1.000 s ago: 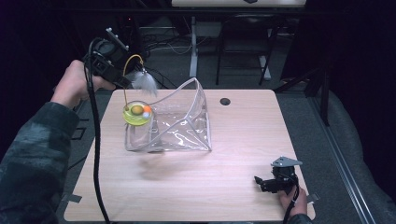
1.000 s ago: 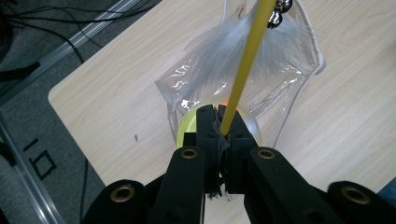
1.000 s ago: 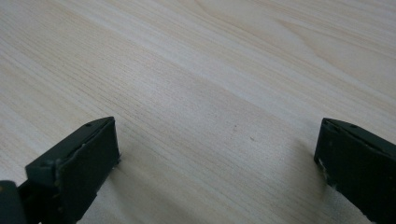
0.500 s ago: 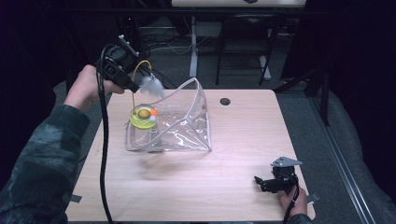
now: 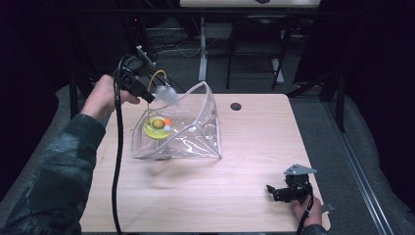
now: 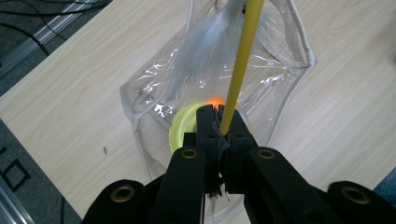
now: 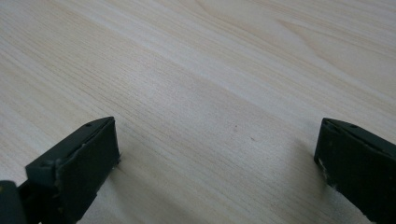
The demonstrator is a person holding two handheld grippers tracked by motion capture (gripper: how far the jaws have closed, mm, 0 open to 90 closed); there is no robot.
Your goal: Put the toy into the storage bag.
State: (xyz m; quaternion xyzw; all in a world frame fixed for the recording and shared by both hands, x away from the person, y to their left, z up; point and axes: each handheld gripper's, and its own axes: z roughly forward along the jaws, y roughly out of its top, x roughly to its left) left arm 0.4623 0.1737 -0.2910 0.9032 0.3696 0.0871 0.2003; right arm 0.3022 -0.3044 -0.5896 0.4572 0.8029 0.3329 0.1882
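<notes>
While I am lowering the toy: left gripper [image 6: 219,122] is clamping the yellow wand [image 6: 240,65] so the feather tuft [image 5: 166,94] and yellow disc [image 5: 156,127] are hanging over the clear pouch [image 5: 195,139], near the desk's [image 5: 195,205] far left corner.
Right gripper [image 7: 217,140]: I am resting it wide and empty by the near right corner, keeping clear.

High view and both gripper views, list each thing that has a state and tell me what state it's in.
Left gripper: shut on the yellow rod.
Toy: yellow rod with white feathers, hanging down into the pouch, yellow disc at the bottom.
Pouch: clear, open at the top, standing on the table.
Right gripper: open, nothing between the jaws, low over the table.
</notes>
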